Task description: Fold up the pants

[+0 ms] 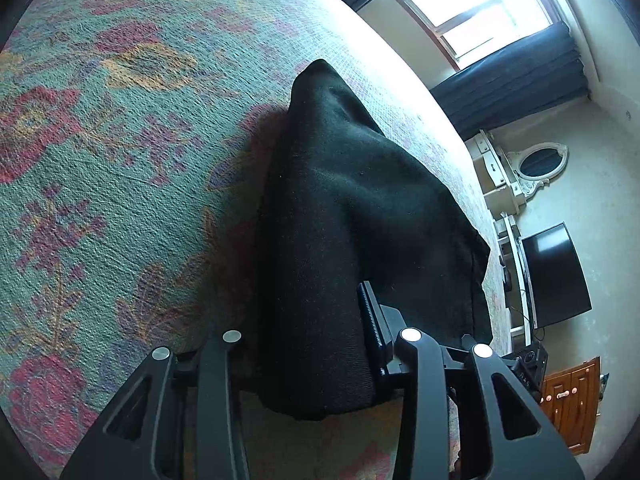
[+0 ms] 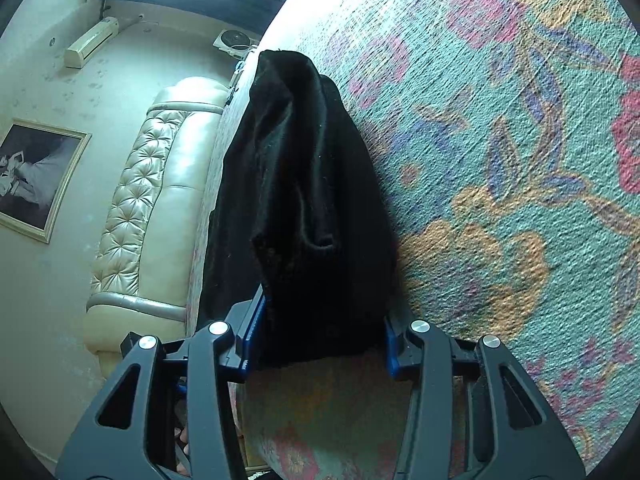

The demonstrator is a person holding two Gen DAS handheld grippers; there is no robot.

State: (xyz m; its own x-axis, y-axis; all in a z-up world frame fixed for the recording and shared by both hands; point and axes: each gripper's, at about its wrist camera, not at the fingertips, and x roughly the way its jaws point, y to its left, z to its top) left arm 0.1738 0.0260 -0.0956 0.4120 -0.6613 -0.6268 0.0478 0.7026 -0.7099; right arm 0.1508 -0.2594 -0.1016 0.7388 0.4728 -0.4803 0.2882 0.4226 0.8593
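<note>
On the bed (image 1: pixel 100 152), both grippers, left (image 1: pixel 316 320) & right (image 2: pixel 320 336), have jaws clamped on the black pants (image 1: pixel 340 208); uneven pulls could skew yr fold.

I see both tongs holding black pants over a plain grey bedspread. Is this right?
Not fully. The left tongs and the right tongs do each hold the black pants, but the bedspread is not plain grey: it is teal with red, orange and purple flowers. Both wrist views show the pattern.
</note>
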